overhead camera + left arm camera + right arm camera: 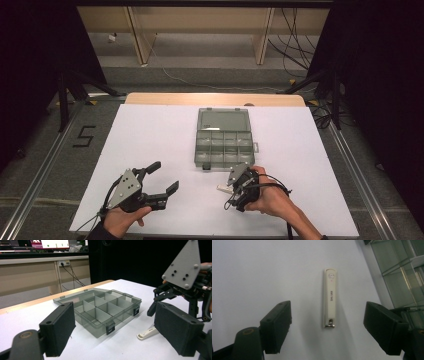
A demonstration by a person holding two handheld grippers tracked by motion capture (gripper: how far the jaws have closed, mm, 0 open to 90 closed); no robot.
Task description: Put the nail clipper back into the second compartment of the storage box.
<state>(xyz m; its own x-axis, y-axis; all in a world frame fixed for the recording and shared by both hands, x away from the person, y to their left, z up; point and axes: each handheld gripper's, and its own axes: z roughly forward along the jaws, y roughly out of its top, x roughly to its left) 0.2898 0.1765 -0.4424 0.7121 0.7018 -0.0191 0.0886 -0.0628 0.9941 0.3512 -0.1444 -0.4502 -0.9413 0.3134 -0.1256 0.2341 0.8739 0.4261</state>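
Bench: a white-topped bench (150, 145) with a bare wooden strip along its far edge.
Organiser box: a clear grey compartment box (223, 139) lies open near the middle of the bench, its lid folded back flat on the far side; its dividers form two rows of small cells, and black latches sit on its near wall.
Nail clipper: a cream-coloured nail clipper (330, 297) lies flat on the white surface, just in front of the box's near right corner, apart from it.
Right claw: the right claw (231, 186), held in the person's right hand (270, 199), hangs over the clipper with its jaws spread wide; in the right gripper view the clipper lies between the two pads, touching neither.
Left claw: the left claw (165, 179), held in the left hand (122, 220) at the near left of the bench, is also spread wide and grips nothing, well apart from the box.
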